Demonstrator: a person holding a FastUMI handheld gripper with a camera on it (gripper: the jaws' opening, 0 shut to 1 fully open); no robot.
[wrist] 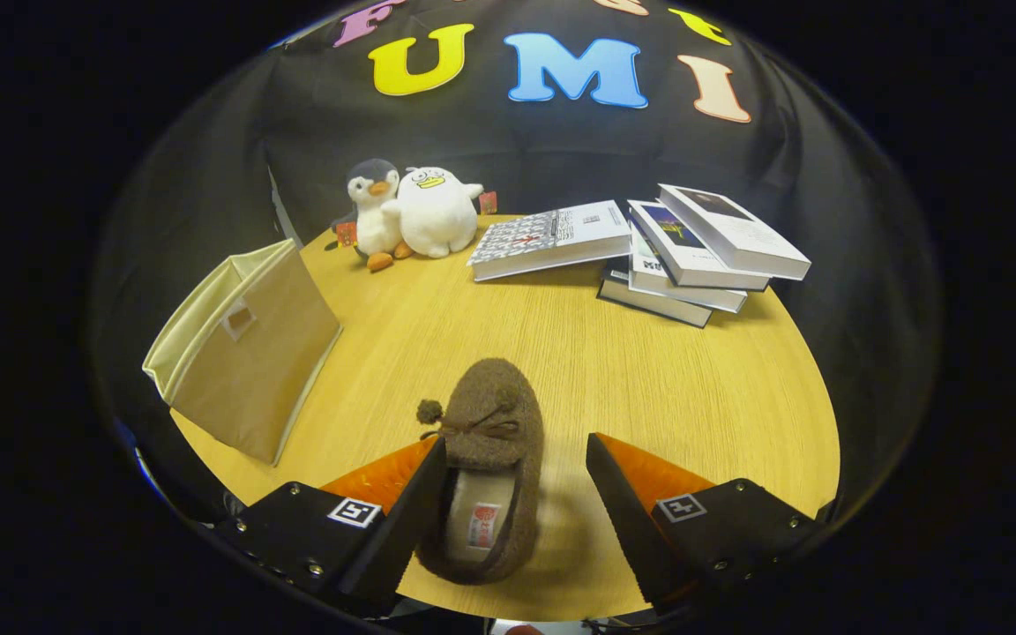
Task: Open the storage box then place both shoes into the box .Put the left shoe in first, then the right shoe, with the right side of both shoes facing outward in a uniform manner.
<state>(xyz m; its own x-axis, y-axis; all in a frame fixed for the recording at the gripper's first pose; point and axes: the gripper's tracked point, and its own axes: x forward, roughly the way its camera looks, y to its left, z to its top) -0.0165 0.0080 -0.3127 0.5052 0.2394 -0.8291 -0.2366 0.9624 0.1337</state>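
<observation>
Claw [517, 463] spread wide; brown shoe [486, 467] between fingers, nearer left.

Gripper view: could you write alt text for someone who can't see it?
An open two-finger gripper straddles a brown fuzzy slipper with a bow on a round wooden table, the left finger against the slipper and the right finger apart from it. Beyond stand an open beige fabric storage box, two plush toys and stacked books.

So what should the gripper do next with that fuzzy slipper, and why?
Probably close the fingers. The gripper is open with the brown slipper between its fingers, nearer one finger and apart from the other, so nothing grips it yet. The beige storage box stands open beyond.
</observation>
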